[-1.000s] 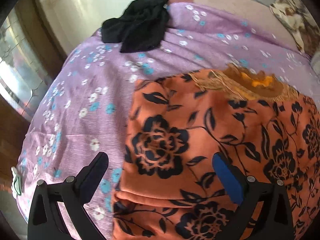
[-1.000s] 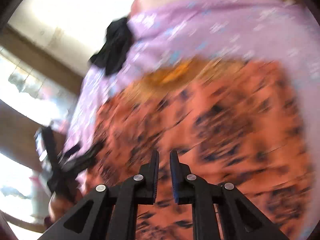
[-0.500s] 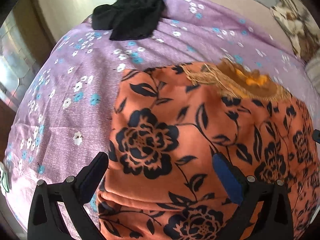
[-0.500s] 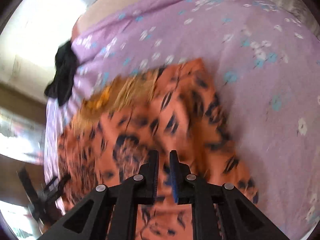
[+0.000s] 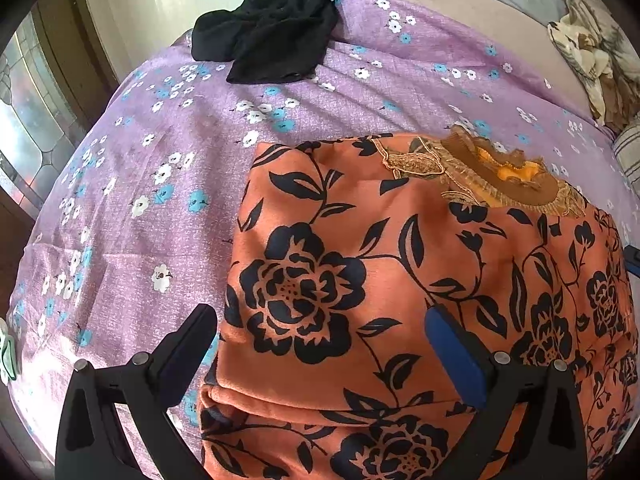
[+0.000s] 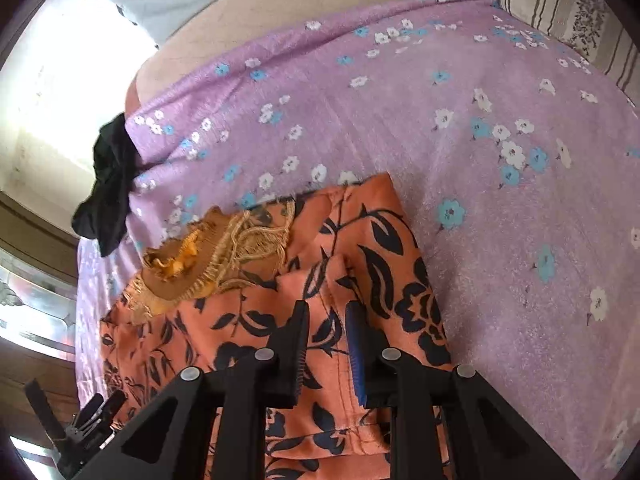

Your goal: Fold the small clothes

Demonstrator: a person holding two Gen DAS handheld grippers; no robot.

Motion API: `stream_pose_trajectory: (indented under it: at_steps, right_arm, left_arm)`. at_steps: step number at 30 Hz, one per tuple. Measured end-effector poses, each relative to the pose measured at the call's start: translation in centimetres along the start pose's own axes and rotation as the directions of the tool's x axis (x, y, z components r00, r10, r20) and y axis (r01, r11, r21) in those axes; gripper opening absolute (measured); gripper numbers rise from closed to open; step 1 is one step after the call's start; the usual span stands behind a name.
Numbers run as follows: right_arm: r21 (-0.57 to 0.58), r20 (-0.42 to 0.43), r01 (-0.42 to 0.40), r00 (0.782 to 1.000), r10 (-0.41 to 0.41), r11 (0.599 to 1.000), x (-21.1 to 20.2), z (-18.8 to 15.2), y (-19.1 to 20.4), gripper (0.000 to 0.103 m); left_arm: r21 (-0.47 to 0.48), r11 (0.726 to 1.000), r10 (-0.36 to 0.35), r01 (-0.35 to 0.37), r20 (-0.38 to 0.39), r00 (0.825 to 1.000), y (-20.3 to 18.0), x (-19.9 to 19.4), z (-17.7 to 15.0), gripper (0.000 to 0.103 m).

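Note:
An orange garment with black flowers (image 5: 400,300) lies folded on the purple flowered bedsheet (image 5: 160,200), its brown lace neckline (image 5: 492,176) at the far side. My left gripper (image 5: 324,340) is open, hovering over the garment's near left part, empty. In the right wrist view the same garment (image 6: 360,248) lies below my right gripper (image 6: 328,332), whose jaws stand slightly apart over a raised fold near the garment's right edge; no cloth is clearly pinched. The left gripper (image 6: 84,424) shows at the lower left there.
A black garment (image 5: 268,28) lies crumpled at the far left corner of the bed, also in the right wrist view (image 6: 108,188). Pillows (image 6: 568,12) and a patterned blanket (image 5: 592,52) sit at the far right. A window (image 5: 28,128) is on the left.
My right gripper has swung right over the garment's right edge and its jaws have parted slightly. My left gripper has shifted a little, staying open over the garment.

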State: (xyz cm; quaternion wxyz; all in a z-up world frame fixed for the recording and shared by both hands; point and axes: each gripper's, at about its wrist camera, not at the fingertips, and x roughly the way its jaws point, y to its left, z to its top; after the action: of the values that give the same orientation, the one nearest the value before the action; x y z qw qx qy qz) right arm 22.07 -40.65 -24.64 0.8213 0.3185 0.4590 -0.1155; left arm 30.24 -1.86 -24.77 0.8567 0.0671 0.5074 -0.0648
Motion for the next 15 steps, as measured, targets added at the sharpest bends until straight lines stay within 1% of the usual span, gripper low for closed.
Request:
stream_pose_trajectory:
  at_steps: [3, 5, 8, 9, 11, 12, 13, 15]
  right_arm:
    - [0.0, 0.012, 0.016, 1.0, -0.016, 1.0, -0.4, 0.2, -0.4, 0.022]
    - [0.011, 0.001, 0.019, 1.0, -0.019, 1.0, 0.0, 0.2, -0.8, 0.022]
    - [0.01, -0.033, 0.048, 0.998, -0.048, 0.999, 1.0, 0.2, -1.2, 0.022]
    - [0.005, -0.048, 0.052, 0.998, -0.052, 0.999, 1.4, 0.2, -1.2, 0.025]
    - [-0.004, -0.071, 0.047, 0.996, -0.047, 0.999, 2.1, 0.0, -1.1, 0.033]
    - [-0.004, -0.075, 0.036, 0.997, -0.037, 0.999, 2.2, -0.2, -1.1, 0.041]
    - [-0.003, -0.054, 0.022, 0.998, -0.022, 1.0, 2.0, -0.4, -1.0, 0.044]
    - [0.0, -0.047, 0.008, 0.999, -0.008, 1.0, 1.9, -0.7, -0.9, 0.044]
  left_arm:
    - [-0.007, 1.0, -0.004, 0.004, -0.006, 1.0, 0.1, 0.1, 0.0, 0.103]
    - [-0.002, 1.0, -0.008, 0.008, -0.005, 1.0, 0.0, 0.1, 0.0, 0.103]
    - [0.01, 1.0, -0.011, 0.011, -0.001, 1.0, -0.3, 0.0, 0.1, 0.103]
    - [0.012, 1.0, -0.011, 0.011, -0.002, 1.0, -0.3, 0.1, 0.1, 0.103]
    - [0.013, 1.0, -0.01, 0.01, -0.007, 1.0, -0.4, 0.3, 0.1, 0.103]
    - [0.011, 1.0, -0.011, 0.011, -0.01, 1.0, -0.4, 0.3, 0.1, 0.103]
    - [0.007, 1.0, -0.01, 0.01, -0.011, 1.0, -0.3, 0.4, 0.1, 0.103]
    - [0.001, 1.0, -0.01, 0.01, -0.012, 1.0, -0.2, 0.4, 0.1, 0.103]
